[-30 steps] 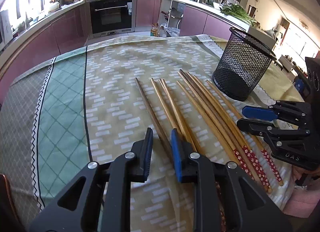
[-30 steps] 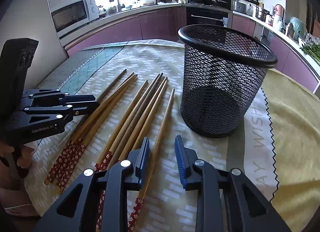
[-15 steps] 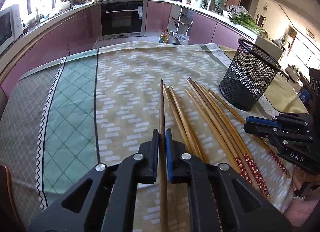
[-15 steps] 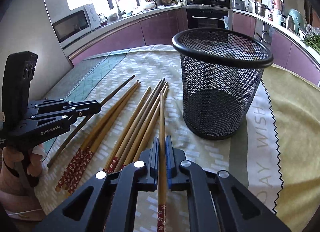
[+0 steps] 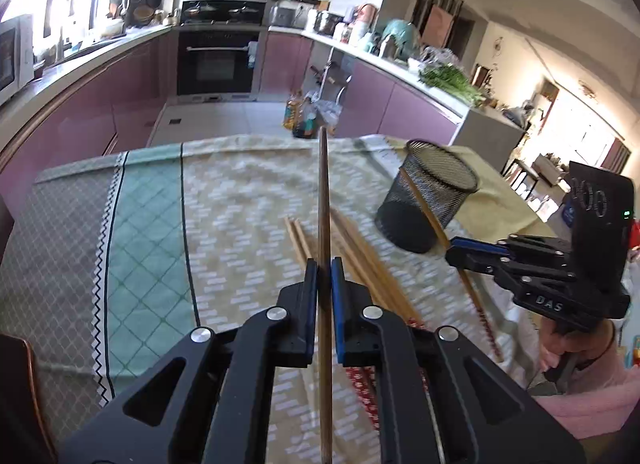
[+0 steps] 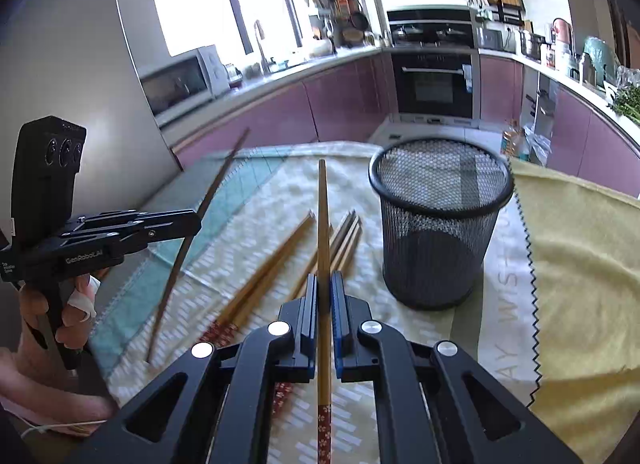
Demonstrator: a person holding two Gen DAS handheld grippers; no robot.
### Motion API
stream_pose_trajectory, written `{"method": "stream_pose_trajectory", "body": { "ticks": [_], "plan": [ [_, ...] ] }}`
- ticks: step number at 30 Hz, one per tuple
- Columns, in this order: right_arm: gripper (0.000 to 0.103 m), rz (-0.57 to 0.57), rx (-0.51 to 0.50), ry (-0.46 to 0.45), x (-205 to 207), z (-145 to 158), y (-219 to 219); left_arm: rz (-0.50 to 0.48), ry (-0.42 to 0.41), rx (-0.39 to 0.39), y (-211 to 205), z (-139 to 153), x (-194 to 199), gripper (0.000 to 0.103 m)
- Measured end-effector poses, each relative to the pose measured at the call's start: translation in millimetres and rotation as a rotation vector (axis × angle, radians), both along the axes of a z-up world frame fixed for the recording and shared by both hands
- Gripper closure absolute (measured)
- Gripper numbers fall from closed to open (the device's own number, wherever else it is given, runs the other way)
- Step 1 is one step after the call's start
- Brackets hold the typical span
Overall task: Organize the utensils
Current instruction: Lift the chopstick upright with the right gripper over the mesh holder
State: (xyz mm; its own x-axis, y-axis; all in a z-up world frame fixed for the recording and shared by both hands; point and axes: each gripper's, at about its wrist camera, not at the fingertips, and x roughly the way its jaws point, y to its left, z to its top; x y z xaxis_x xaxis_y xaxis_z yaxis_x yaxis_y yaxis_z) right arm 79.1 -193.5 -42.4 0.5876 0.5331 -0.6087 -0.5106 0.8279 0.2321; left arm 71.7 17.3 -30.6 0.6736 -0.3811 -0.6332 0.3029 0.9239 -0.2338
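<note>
Left gripper [image 5: 324, 264] clamps a dark wooden chopstick [image 5: 323, 199], lifted off the patterned green-and-beige tablecloth [image 5: 148, 223] since a second ago; purple kitchen cabinets [image 5: 120, 103] behind; black mesh cup [image 6: 440, 223] near the right edge holds nothing visible; right gripper [image 6: 324, 280] pinches a red-ended bamboo chopstick [image 6: 323, 223], likewise raised.

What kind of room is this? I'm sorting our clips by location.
A home kitchen, most likely: a built-in oven under a stovetop, a microwave on the counter by the window, and purple cabinets round the walls. The work goes on at a cloth-covered table.
</note>
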Motion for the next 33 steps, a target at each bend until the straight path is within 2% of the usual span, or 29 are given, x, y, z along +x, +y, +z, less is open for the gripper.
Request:
{"method": "stream_pose_trajectory", "body": {
  "ticks": [3, 15, 22, 33],
  "plan": [
    [0.097, 0.007, 0.029, -0.029, -5, 9, -5, -0.033, -0.029, -0.042, 1, 17, -10, 0.095],
    [0.098, -0.001, 0.123, -0.135, -15, 45, -22, -0.086, -0.142, -0.116, 0, 71, -39, 0.095],
    [0.098, -0.014, 0.146, -0.208, -11, 73, -33, -0.113, -0.19, -0.16, -15, 93, -22, 0.095],
    [0.098, -0.066, 0.137, -0.319, 6, 113, -53, -0.168, -0.316, -0.201, -56, 148, 14, 0.095]
  ]
}}
